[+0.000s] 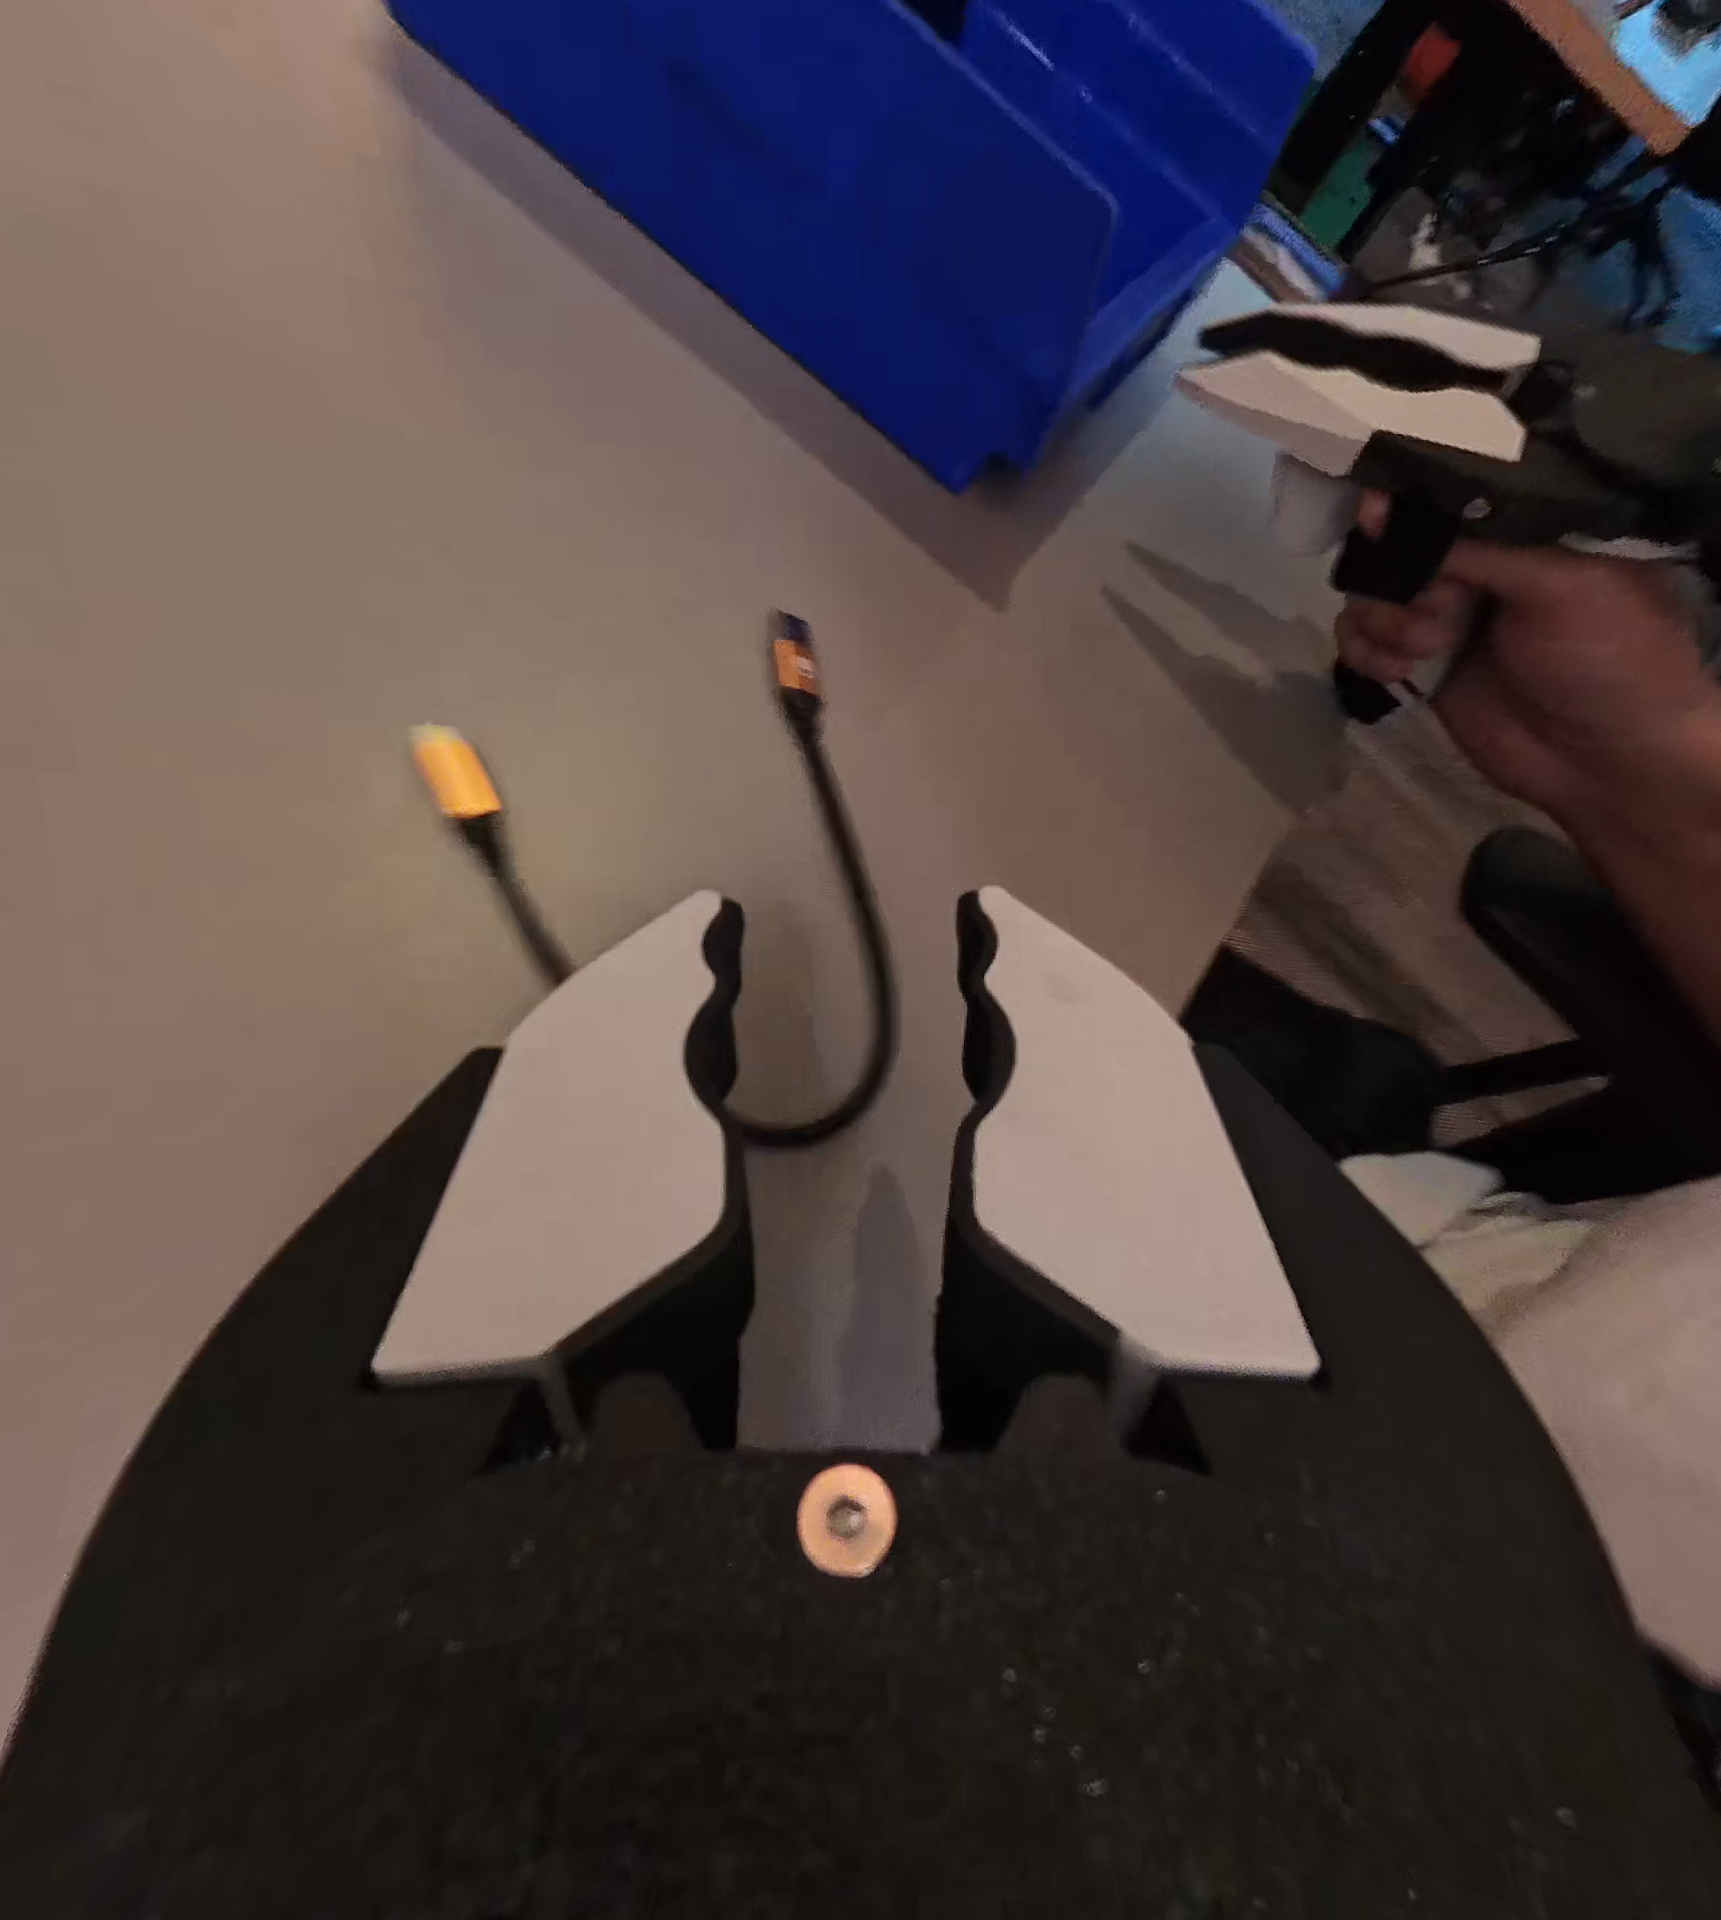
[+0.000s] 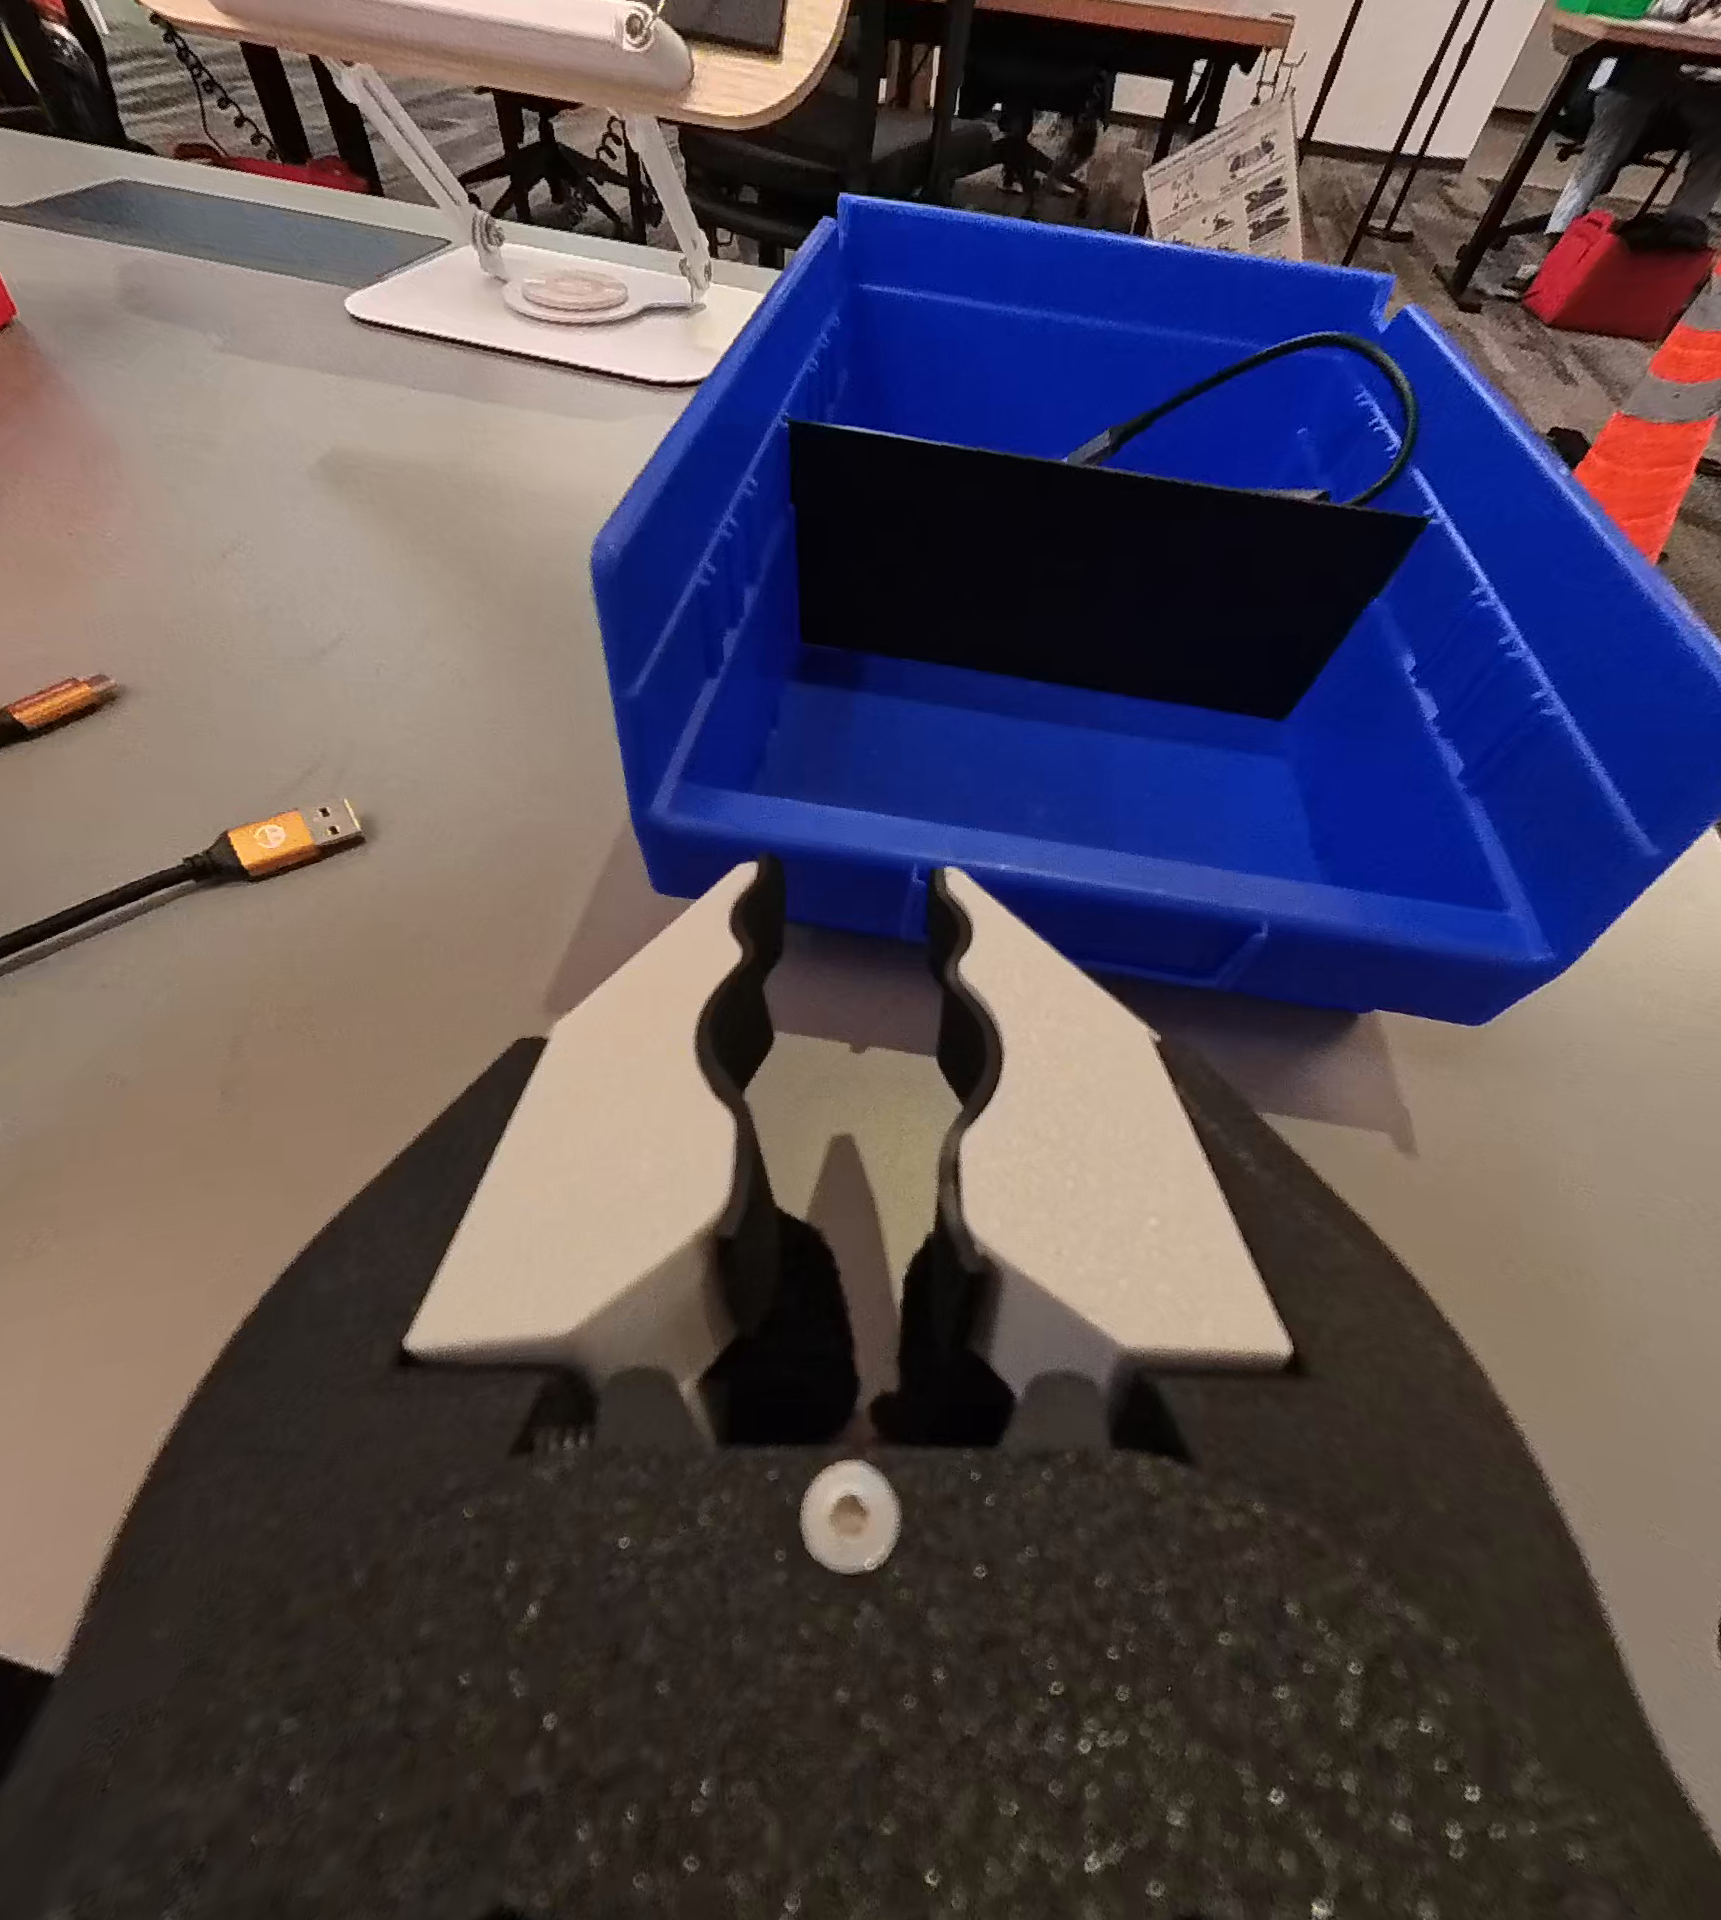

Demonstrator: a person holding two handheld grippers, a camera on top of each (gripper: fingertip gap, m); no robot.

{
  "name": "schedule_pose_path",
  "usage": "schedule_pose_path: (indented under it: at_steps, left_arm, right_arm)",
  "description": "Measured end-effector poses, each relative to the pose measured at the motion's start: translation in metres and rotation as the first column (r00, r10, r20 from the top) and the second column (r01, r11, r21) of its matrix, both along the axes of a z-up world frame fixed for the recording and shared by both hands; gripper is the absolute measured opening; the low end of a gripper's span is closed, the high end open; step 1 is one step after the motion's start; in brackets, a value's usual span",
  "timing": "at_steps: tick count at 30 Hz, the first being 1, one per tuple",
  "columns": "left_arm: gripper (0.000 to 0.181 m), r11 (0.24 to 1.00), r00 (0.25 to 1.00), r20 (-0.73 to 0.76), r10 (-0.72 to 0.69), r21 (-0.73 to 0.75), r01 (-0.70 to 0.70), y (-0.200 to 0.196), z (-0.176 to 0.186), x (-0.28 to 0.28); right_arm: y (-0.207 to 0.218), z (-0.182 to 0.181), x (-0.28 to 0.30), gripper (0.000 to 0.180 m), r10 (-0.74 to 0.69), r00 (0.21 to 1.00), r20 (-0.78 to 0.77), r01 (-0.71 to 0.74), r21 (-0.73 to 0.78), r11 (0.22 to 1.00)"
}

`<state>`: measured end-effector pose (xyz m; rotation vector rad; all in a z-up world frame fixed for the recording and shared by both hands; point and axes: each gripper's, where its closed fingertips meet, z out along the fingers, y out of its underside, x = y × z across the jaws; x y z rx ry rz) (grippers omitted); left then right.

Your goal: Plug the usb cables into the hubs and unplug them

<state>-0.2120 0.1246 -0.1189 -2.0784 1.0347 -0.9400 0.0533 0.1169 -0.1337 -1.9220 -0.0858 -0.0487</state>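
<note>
Two USB cables lay loose on the grey bench, both with orange-sleeved plugs and black braided cord. The USB-A plug pointed its metal tip toward the blue bin, and the smaller plug lay farther back on the bench, well apart from it. Neither plug was seated in anything. By my reading they were laid out flat with their ends free so that a claw could come down on the orange sleeve and carry it to a port.

The blue bin stood on the bench with its low open front toward the right wrist camera. A black divider panel split it, and behind that panel a dark cable looped up and back down. Whatever it belonged to was hidden by the divider, so I could not tell whether a hub sat there, though that seems the likely place.

The left claw hovered over the bench, its fingers parted with a clear gap and gripping nothing. The cord of the nearer cable curved through the space under that gap; contact could not be judged through the blur.

The right claw was raised near the bin's front lip, fingers apart by a moderate gap, empty, with only bench and bin wall visible between them.
</note>
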Motion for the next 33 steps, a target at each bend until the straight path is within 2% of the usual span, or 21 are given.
schedule_pose_path:
  at_steps: [1, 3, 5, 8, 10, 13, 16, 21, 24, 25, 27, 29, 33]
  left_arm:
    - [0.04, 0.998, 1.0, -0.008, 0.027, 0.048, -0.027, 0.015, 0.011, -0.02]
    - [0.04, 0.989, 0.996, -0.024, 0.085, 0.126, -0.082, 0.048, 0.035, -0.062]
    - [0.044, 0.986, 0.992, -0.1, 0.079, 0.157, -0.062, 0.075, 0.048, -0.102]
    - [0.036, 0.968, 0.922, -0.346, 0.177, 0.229, -0.1, 0.126, 0.039, -0.161]
    - [0.031, 0.976, 0.871, -0.467, 0.153, 0.212, -0.058, 0.146, 0.018, -0.181]
    - [0.031, 0.996, 0.803, -0.59, 0.083, 0.064, -0.056, 0.161, -0.028, -0.191]
    - [0.027, 0.997, 0.776, -0.627, 0.067, 0.01, -0.079, 0.173, -0.055, -0.191]
    - [0.025, 0.994, 0.738, -0.674, 0.037, -0.053, -0.098, 0.178, -0.077, -0.193]
    - [0.006, 0.994, 0.731, -0.681, 0.039, -0.047, -0.098, 0.178, -0.079, -0.195]
    - [0.004, 0.995, 0.718, -0.695, 0.037, -0.038, -0.088, 0.178, -0.079, -0.197]
    - [0.004, 0.997, 0.696, -0.715, 0.071, 0.033, -0.069, 0.181, -0.072, -0.202]
    - [0.004, 0.988, 0.705, -0.695, 0.142, 0.14, -0.06, 0.185, -0.051, -0.205]
    - [0.003, 0.916, 0.781, -0.565, 0.268, 0.401, -0.024, 0.175, 0.032, -0.196]
  right_arm:
    - [0.0, 0.0, 0.0, 0.026, 0.001, 1.0, -0.004, -0.001, 0.0, 1.0]
    - [0.001, 0.0, -0.001, 0.026, 0.004, 1.0, -0.011, -0.004, -0.001, 1.0]
    - [0.002, -0.001, -0.003, 0.026, 0.01, 1.0, -0.015, -0.01, -0.004, 1.0]
    - [0.004, -0.001, -0.007, 0.026, 0.018, 1.0, -0.006, -0.018, -0.007, 1.0]
    - [0.005, -0.002, -0.009, 0.026, 0.022, 1.0, 0.008, -0.022, -0.011, 1.0]
    - [0.005, -0.002, -0.01, 0.026, 0.024, 0.999, 0.026, -0.023, -0.014, 1.0]
    - [0.005, -0.002, -0.009, 0.026, 0.021, 0.999, 0.031, -0.02, -0.015, 1.0]
    - [0.004, -0.003, -0.006, 0.026, 0.013, 0.999, 0.029, -0.013, -0.019, 1.0]
    - [0.004, -0.004, -0.006, 0.026, 0.016, 1.0, 0.026, -0.016, -0.022, 1.0]
    - [0.004, -0.004, -0.006, 0.026, 0.018, 0.999, 0.027, -0.017, -0.024, 1.0]
    - [0.004, -0.004, -0.007, 0.026, 0.02, 0.999, 0.033, -0.019, -0.023, 1.0]
    - [0.004, -0.004, -0.008, 0.026, 0.021, 0.999, 0.036, -0.02, -0.022, 1.0]
    - [0.004, -0.004, -0.007, 0.026, 0.02, 0.999, 0.032, -0.019, -0.022, 1.0]
